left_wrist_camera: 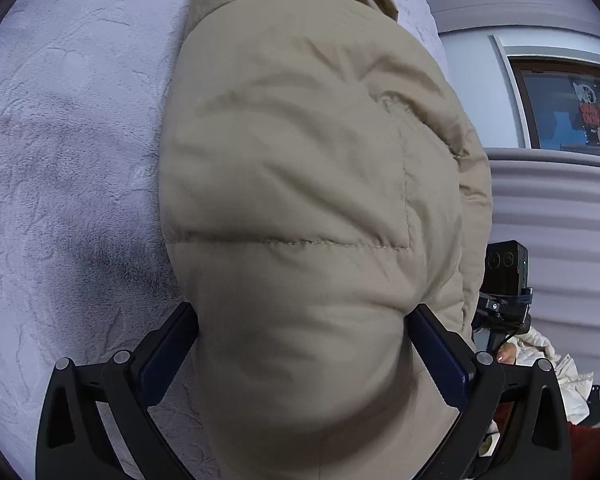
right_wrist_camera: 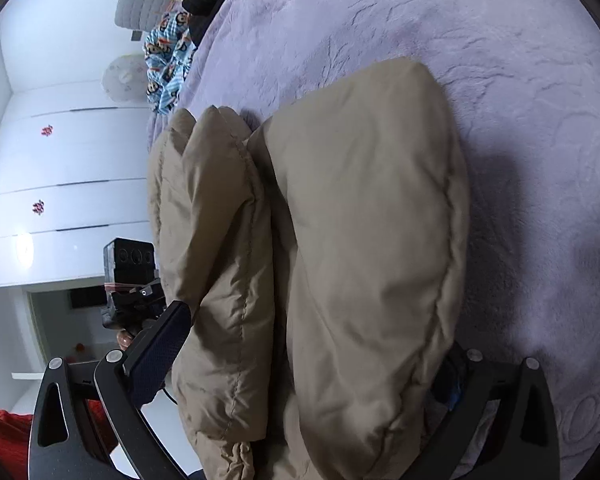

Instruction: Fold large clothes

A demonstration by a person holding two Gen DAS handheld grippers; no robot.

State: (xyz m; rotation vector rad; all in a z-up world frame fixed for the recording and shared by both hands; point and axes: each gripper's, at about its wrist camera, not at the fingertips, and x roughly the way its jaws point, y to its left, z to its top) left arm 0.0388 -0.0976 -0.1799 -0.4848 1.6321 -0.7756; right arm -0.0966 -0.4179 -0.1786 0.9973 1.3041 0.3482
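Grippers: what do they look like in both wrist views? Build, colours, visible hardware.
Left gripper and right gripper match: matte black curved linkage arms with triangular cut-outs, silver round pivot pins, and flat dark navy textured finger pads. Each view shows the other unit's black camera block; a thin black cable runs near the right one.

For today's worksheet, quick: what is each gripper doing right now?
Left gripper: closed on the beige padded jacket.
Right gripper: closed on the same jacket.

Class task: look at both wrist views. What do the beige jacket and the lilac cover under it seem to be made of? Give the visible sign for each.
Beige jacket: likely a matte woven synthetic shell over soft padding; it puffs between stitched quilting seams.
Lilac cover: seemingly plush fleece or velvet-like fabric; its soft nap carries embossed swirls and brush marks.
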